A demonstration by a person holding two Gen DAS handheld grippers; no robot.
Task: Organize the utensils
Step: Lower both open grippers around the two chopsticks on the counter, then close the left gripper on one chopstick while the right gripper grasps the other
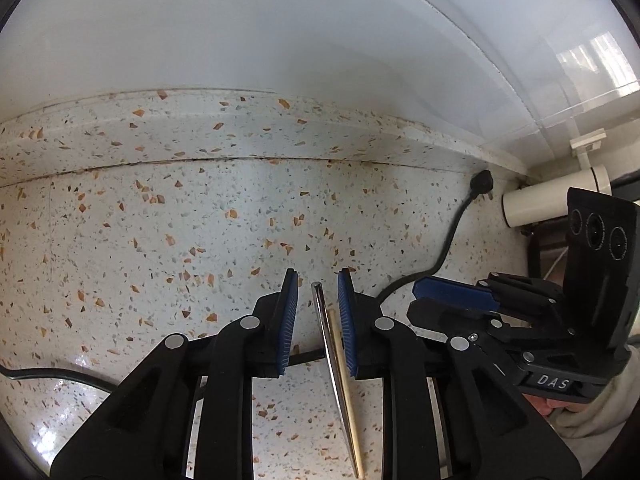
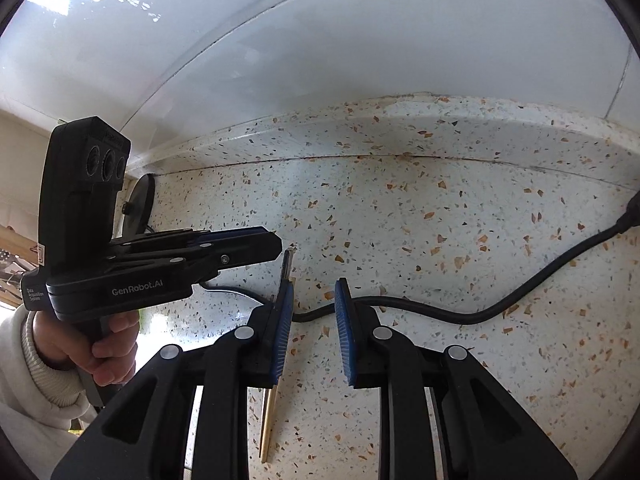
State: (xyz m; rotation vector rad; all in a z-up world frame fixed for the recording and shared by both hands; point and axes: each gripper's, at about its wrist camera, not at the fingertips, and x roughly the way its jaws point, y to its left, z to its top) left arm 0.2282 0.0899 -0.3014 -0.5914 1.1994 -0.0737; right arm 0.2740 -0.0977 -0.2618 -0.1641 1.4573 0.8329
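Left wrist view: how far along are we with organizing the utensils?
Nothing looks sorted yet: no holder or tray shows in either view. In hand: the left gripper straddles a metal utensil handle and a wooden chopstick on the countertop, its pads not pressing them. The right gripper is open and empty. Left: grasp both and put them away.

You are working at a home kitchen counter: a speckled terrazzo worktop with raised back ledge meets a glossy white wall panel; upper right, a white drain pipe; a black power cord crosses the worktop.
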